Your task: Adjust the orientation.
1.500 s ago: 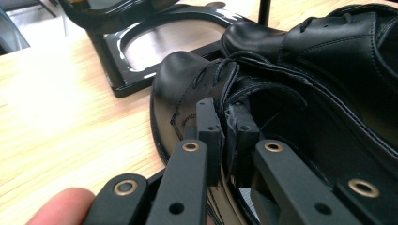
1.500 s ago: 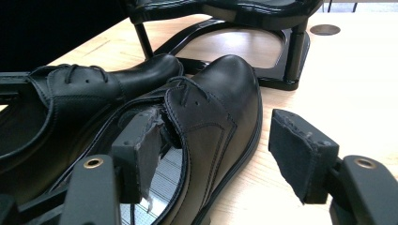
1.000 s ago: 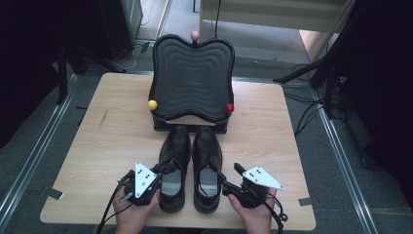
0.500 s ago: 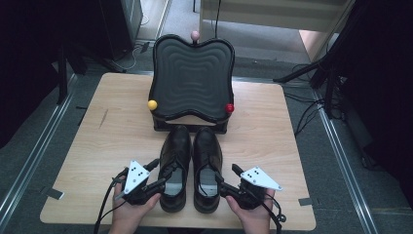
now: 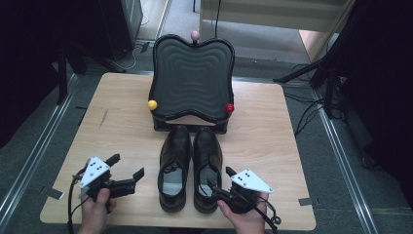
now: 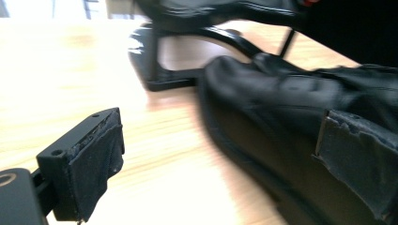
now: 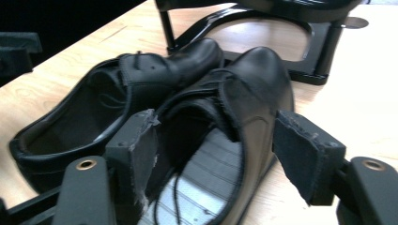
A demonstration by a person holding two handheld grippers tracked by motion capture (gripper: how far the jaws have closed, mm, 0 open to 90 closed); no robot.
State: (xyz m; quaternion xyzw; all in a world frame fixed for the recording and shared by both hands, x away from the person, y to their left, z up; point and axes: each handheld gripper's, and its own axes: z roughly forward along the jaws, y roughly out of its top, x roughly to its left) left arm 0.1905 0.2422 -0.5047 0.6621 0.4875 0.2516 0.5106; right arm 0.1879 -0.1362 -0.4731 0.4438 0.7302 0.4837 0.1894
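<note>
Your left gripper (image 5: 127, 167) stands wide with nothing between its jaws; they have just been opening, and it sits on the bare pale wooden table (image 5: 272, 136), well clear of the left black leather lace-up shoe (image 5: 175, 168). That shoe lies flat beside its mate, toes towards the black wavy-topped shoe stand (image 5: 192, 85) at the far side.

Your right gripper (image 7: 220, 154) is the one to watch. Its jaws straddle the outer wall of the right black leather shoe (image 7: 234, 117), one padded jaw inside the opening, the other outside, and they have just been opening a little. Whether the pads press on the leather is hard to judge from the right gripper view; they look slightly apart.

If you lift on so loose a hold, the shoe could slide out or tip heel-down. The loose lace (image 7: 176, 197) near the inner jaw could snag. A sideways pull would likely shove the two shoes together and skew the pair.
</note>
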